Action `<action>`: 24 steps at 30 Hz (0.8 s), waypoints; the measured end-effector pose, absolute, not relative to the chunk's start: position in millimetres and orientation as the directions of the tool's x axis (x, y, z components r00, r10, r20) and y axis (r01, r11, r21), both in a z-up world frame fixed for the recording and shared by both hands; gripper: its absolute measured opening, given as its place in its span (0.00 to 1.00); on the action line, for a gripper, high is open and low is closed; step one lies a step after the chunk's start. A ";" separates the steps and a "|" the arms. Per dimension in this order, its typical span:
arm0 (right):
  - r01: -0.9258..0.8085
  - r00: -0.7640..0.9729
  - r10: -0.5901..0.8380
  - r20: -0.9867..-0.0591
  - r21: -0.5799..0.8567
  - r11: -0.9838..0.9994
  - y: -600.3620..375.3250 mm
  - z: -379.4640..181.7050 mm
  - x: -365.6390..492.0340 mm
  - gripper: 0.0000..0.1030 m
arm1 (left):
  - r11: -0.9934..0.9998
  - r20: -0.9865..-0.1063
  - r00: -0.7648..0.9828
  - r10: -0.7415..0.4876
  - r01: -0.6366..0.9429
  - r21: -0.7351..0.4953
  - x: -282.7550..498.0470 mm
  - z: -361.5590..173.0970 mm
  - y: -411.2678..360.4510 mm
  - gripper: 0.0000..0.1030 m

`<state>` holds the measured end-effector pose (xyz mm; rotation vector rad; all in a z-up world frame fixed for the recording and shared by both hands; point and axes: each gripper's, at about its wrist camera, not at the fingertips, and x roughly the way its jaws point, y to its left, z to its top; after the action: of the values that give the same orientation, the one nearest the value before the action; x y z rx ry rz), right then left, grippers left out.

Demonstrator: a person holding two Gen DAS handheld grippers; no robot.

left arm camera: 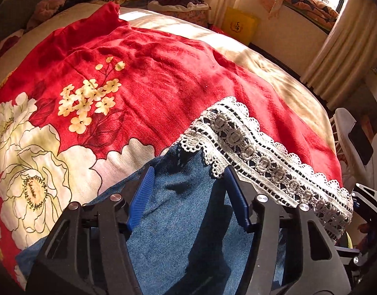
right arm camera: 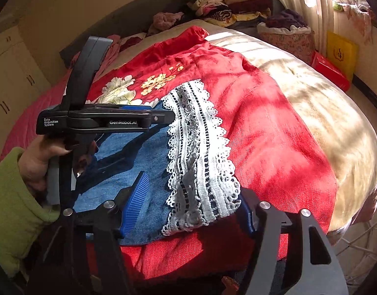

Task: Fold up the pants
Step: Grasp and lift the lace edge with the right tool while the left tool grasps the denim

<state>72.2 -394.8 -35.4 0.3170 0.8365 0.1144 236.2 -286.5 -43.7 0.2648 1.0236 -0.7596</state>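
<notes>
Both sets of jaws stand partly apart astride blue denim pants (left arm camera: 188, 211); whether the pads press the cloth cannot be told. Left gripper (left arm camera: 189, 184) sits at lower centre of its view, over the denim beside the white lace hem (left arm camera: 262, 157). Right gripper (right arm camera: 193, 201) straddles that hem at lower centre, its right finger mostly hidden by lace. One hand (right arm camera: 38, 162) in a green sleeve (right arm camera: 14, 211) shows at left, cut off. One pair of pants lies on a red floral bedspread (left arm camera: 144, 78). Folded clothes (right arm camera: 227, 5) pile at the top, curtains (left arm camera: 340, 46) at right.
</notes>
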 end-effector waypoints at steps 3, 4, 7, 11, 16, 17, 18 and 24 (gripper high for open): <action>0.029 0.640 0.232 -0.732 0.324 0.946 -394.5 -43.4 79.4 0.64 | 0.716 -0.843 0.289 -0.453 0.681 -0.152 239.3 -44.7 -286.5 0.48; 0.032 0.630 0.234 -0.740 0.326 0.945 -394.1 -46.7 81.6 0.64 | 0.714 -0.843 0.287 -0.455 0.683 -0.153 240.5 -46.2 -287.1 0.48; 0.020 0.627 0.258 -0.736 0.346 0.938 -393.9 -50.5 85.0 0.60 | 0.711 -0.843 0.291 -0.453 0.688 -0.146 240.7 -49.2 -289.7 0.49; -0.005 0.628 0.293 -0.721 0.373 0.928 -393.4 -52.1 87.0 0.44 | 0.717 -0.843 0.317 -0.435 0.689 -0.111 237.2 -47.2 -291.8 0.26; -0.069 0.645 0.334 -0.688 0.382 0.921 -383.9 -43.6 84.4 0.28 | 0.727 -0.822 0.341 -0.457 0.675 -0.124 235.3 -39.7 -283.8 0.05; -0.089 0.651 0.340 -0.679 0.377 0.922 -379.1 -39.7 84.0 0.28 | 0.728 -0.816 0.344 -0.463 0.673 -0.129 234.4 -38.4 -281.2 0.03; -0.111 0.656 0.351 -0.669 0.374 0.921 -374.0 -35.5 83.2 0.27 | 0.727 -0.810 0.344 -0.474 0.672 -0.140 233.3 -36.7 -277.7 0.02; -0.209 0.672 0.392 -0.628 0.347 0.914 -343.2 -7.0 76.2 0.27 | 0.747 -0.757 0.369 -0.540 0.625 -0.227 229.2 -13.2 -239.3 0.01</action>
<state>76.2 -343.2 -7.0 0.2562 0.7626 0.3429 229.2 -239.3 -13.2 0.1041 0.9285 -0.7491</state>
